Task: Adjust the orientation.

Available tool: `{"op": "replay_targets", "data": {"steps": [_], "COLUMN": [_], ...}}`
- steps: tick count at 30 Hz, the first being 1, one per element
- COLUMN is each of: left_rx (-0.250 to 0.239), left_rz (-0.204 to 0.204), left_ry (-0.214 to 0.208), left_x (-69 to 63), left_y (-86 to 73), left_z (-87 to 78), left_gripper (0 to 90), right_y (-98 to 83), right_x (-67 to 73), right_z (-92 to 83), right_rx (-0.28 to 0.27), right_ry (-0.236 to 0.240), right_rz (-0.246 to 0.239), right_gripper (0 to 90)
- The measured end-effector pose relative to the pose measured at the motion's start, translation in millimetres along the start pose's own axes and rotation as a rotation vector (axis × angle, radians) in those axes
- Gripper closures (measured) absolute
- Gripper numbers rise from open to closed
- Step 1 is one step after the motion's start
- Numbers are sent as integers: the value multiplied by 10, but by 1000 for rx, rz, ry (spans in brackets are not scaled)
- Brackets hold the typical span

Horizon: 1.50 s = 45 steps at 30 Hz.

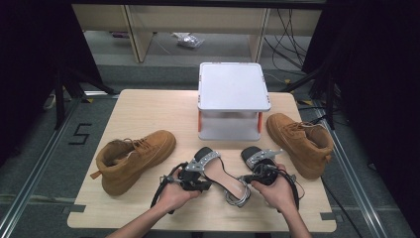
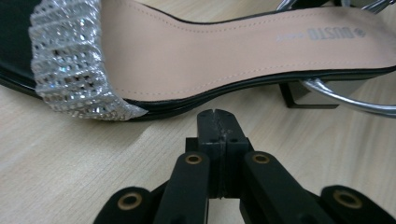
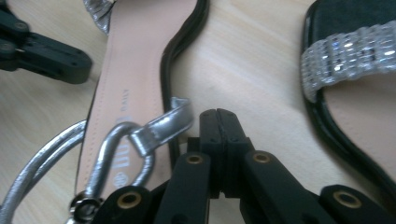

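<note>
Two black sandals with pink insoles and rhinestone toe straps lie on the wooden table (image 1: pixel 148 109) in front of me. My left gripper (image 1: pixel 206 184) is shut and empty, close beside the left sandal (image 1: pixel 218 173). In the left gripper view its shut jaws (image 2: pixel 217 114) point at that sandal's sole edge (image 2: pixel 224 91), with the rhinestone strap (image 2: pixel 70 60) at left and the block heel (image 2: pixel 303 93) at right. My right gripper (image 1: pixel 252 177) is shut and empty. Its tip (image 3: pixel 217 113) sits between the left sandal's silver ankle strap (image 3: pixel 154 130) and the right sandal (image 3: pixel 350 56).
A tan boot (image 1: pixel 133 156) lies at the left of the table and another (image 1: pixel 302 141) at the right. A white box-like stand (image 1: pixel 233 89) sits at the back centre. In the right gripper view the left gripper (image 3: pixel 42 51) shows at upper left.
</note>
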<state>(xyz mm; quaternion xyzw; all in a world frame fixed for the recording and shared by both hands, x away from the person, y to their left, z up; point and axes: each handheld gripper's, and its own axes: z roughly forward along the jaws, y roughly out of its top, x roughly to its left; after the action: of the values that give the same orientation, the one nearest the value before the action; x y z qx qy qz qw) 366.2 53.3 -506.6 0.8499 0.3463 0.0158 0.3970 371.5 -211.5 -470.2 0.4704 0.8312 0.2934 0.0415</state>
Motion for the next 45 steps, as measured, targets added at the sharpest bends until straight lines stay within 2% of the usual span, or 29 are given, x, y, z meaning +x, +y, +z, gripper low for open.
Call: {"op": "replay_targets", "data": {"steps": [2,3,4,6,7,8,9,12,13,15,17,19,20,21,23,24,26,27,29,30,31,32,34,38,40,42,43,44,45], "left_rx": [6,27,2,30,32,9,12,17,40,49,45,38,63,56,69,78,76,74,77,64,75,73,65,60,50,25,22,4,-11], "left_rz": [-5,18,-14,12,6,-23,-21,-35,-15,-10,-24,-44,-18,-27,-12,-5,-8,-10,-3,-12,12,1,-11,-7,-1,-4,21,13,14], "left_ry": [1,3,4,1,1,-3,-4,-14,-15,-11,-4,0,2,8,20,22,31,36,44,50,50,51,50,43,36,38,46,49,52], "left_x": [4,24,7,34,35,24,31,52,73,79,82,86,112,110,125,134,143,144,155,149,163,159,163,184,193,199,222,225,240], "left_y": [-2,2,-1,2,0,0,7,10,9,12,18,18,24,27,40,45,57,63,75,79,84,91,92,89,81,78,78,73,67], "left_z": [22,15,39,42,56,76,76,70,48,36,29,29,8,10,-1,-8,-5,-5,0,12,8,12,21,23,16,-23,-72,-96,-135], "left_gripper": [897,897,898,897,897,897,898,898,898,898,898,898,898,899,899,899,899,899,899,899,899,899,898,898,897,886,874,861,851], "right_y": [-13,-20,-27,-34,-37,-42,-43,-54,-63,-72,-84,-94,-101,-100,-105,-110,-116,-120,-121,-123,-125,-125,-130,-139,-138,-143,-149,-153,-153], "right_x": [33,46,64,80,87,108,109,143,156,194,225,283,298,313,363,384,437,454,488,507,523,528,540,536,513,470,442,401,368], "right_z": [18,26,27,29,34,31,43,52,62,58,79,74,89,90,103,115,124,135,149,156,151,161,167,173,188,171,146,115,90], "right_rx": [3,-1,1,2,6,16,12,11,-2,16,12,31,14,30,34,27,44,37,47,41,48,38,46,45,32,36,33,21,-1], "right_ry": [7,8,5,11,8,5,22,18,23,20,23,37,41,50,54,63,54,72,49,69,67,85,68,92,112,98,95,79,72], "right_rz": [-5,-9,-2,-4,2,11,-4,-5,-5,-2,-13,-3,-5,-11,-13,-32,-10,-23,-19,-27,-21,-41,-24,-9,-14,20,36,60,53], "right_gripper": [900,900,900,900,900,900,900,900,900,900,900,900,900,900,900,900,900,900,900,900,900,900,900,900,852,816,803,781,756]}}
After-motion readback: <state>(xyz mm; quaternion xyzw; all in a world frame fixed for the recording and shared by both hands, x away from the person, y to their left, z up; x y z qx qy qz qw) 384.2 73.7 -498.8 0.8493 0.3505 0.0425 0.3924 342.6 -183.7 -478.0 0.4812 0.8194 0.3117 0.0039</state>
